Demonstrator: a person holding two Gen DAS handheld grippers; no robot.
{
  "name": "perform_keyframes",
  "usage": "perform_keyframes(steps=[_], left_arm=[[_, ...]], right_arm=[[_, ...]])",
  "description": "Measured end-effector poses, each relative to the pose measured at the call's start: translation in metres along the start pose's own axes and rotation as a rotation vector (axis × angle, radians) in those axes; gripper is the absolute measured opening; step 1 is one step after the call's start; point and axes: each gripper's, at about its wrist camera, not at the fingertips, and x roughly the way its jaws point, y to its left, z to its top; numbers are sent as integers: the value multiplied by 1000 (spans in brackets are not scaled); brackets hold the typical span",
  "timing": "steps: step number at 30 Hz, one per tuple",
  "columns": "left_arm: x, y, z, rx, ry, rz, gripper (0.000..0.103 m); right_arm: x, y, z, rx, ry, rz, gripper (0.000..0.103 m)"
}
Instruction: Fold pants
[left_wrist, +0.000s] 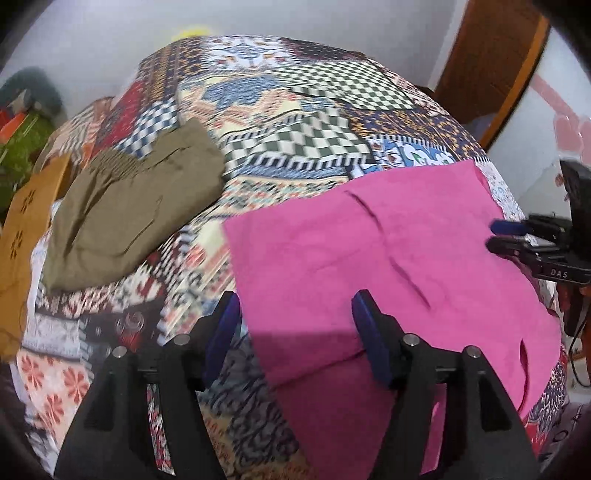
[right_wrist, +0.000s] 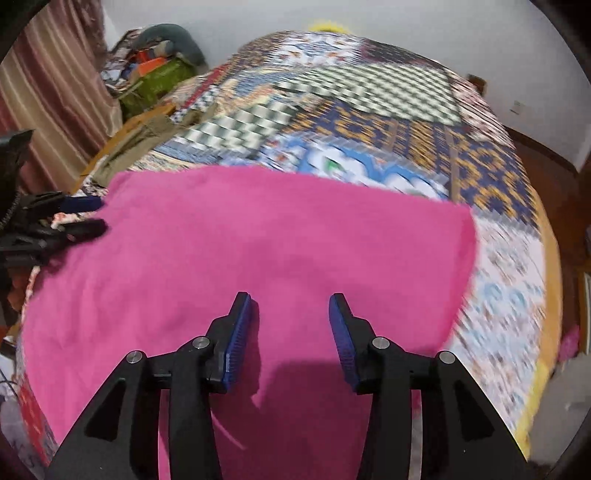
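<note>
Both tongs, left (left_wrist: 295, 314) and right (right_wrist: 291, 314), gape empty over folded bright pink fabric pants (right_wrist: 258, 240) on the patchwork-covered bed (left_wrist: 295, 110).

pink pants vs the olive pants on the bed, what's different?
The bright pink cloth pants lie spread broad and flat under both grippers; the olive-brown cloth pants sit folded into a smaller stack at the bed's far left. Pink shows faint creases; olive shows a gathered waistband. Both rest on the patchwork bedspread.

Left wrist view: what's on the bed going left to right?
Mustard garment at the left edge → olive folded pants → pink pants → right tool coming in from the right edge, all on the patterned bedspread.
</note>
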Motion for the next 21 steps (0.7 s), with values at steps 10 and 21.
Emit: perform_keyframes(steps=[10, 21], left_arm=[[-57, 6, -10, -70, -100, 95, 64], [-102, -19, -42, -162, -145, -55, 68]], right_arm=[[-37, -18, -26, 58, -3, -110, 40], [-77, 31, -9, 5, -164, -57, 40]])
